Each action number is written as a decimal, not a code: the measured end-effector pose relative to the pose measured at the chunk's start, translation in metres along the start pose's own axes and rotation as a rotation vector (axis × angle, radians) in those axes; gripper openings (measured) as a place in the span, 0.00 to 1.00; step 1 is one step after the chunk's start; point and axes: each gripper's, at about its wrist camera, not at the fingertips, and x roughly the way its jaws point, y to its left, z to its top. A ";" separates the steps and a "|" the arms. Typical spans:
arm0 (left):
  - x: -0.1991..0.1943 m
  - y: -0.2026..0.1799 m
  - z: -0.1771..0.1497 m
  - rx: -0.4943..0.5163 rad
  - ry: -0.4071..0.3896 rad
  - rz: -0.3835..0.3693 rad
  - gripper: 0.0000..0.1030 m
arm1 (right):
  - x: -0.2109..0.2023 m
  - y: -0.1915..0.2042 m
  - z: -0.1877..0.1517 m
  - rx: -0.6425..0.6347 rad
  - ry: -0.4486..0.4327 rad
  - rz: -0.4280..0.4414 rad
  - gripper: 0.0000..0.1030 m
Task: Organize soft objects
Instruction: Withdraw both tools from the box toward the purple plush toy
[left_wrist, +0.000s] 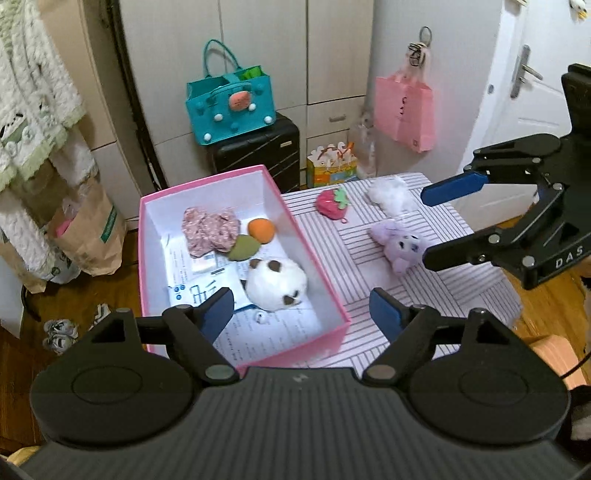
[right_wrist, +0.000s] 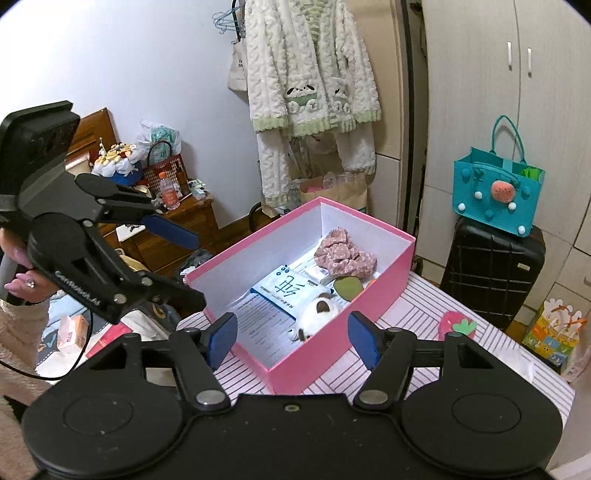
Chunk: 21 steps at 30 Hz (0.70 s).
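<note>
Left wrist view takes in a tabletop under a lilac-striped white cloth, and on its left part stands an open pink cardboard box with a white inside. Printed paper sheets line the floor of this box. On them lie a round white plush toy with brown patches near the right wall, a crumpled pink floral cloth toward the far end, an olive-green soft pad and an orange soft ball just beside it. Outside the box, on the striped cloth, a lilac plush animal lies near the right gripper, a white fluffy tuft sits farther back, and a red strawberry plush with a green leaf lies near the box's far right corner. The left gripper hangs over the near end of the box, its blue-padded jaws wide apart with nothing between them. The right gripper's jaws are likewise spread and hold nothing. Behind the tabletop a teal felt tote bag rests on a black hard-shell suitcase.
</note>
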 end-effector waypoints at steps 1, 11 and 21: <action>0.000 -0.004 -0.001 0.005 0.006 -0.005 0.79 | -0.004 0.000 -0.003 0.003 -0.002 -0.001 0.70; 0.017 -0.055 -0.007 0.097 0.086 -0.072 0.87 | -0.040 -0.002 -0.048 0.013 0.003 -0.062 0.78; 0.055 -0.108 0.002 0.192 0.134 -0.129 0.91 | -0.058 -0.018 -0.103 0.041 0.016 -0.113 0.85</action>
